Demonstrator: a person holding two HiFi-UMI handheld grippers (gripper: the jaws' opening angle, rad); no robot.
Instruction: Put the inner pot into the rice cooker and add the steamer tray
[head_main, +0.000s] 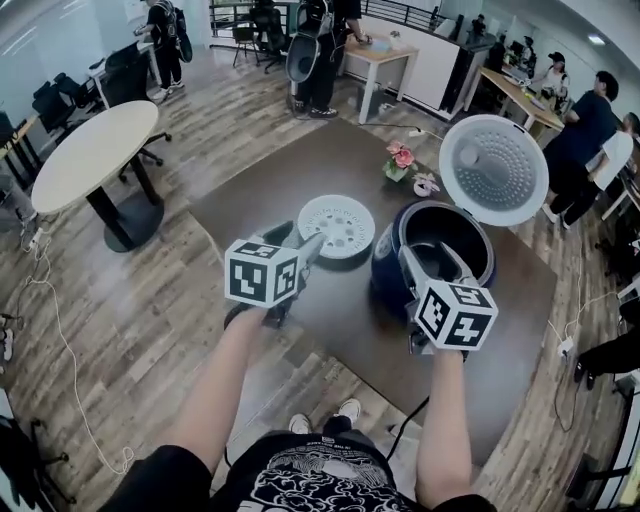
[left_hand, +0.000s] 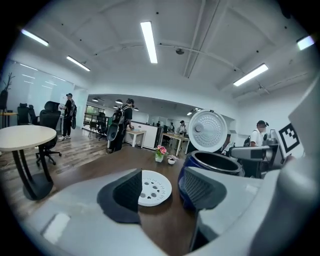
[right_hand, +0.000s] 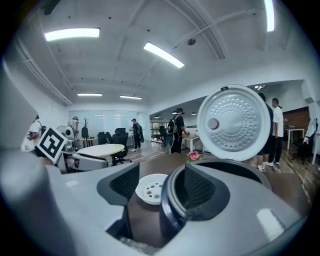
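The blue rice cooker (head_main: 385, 262) stands on the dark table (head_main: 260, 200) with its round lid (head_main: 494, 168) raised; its inside looks dark. The white perforated steamer tray (head_main: 336, 226) lies flat on the table just left of it. My left gripper (head_main: 298, 245) hovers at the tray's near edge, jaws open and empty; in the left gripper view the tray (left_hand: 154, 188) shows between them. My right gripper (head_main: 435, 262) is open at the cooker's near rim. In the right gripper view that rim (right_hand: 169, 210) sits between the jaws, and no pad presses on it.
A small pot of pink flowers (head_main: 400, 160) and a small white dish (head_main: 425, 185) stand behind the tray. A round white table (head_main: 95, 155) is on the left. People stand around desks at the back and right. A cable (head_main: 575, 330) lies on the floor by the table's right edge.
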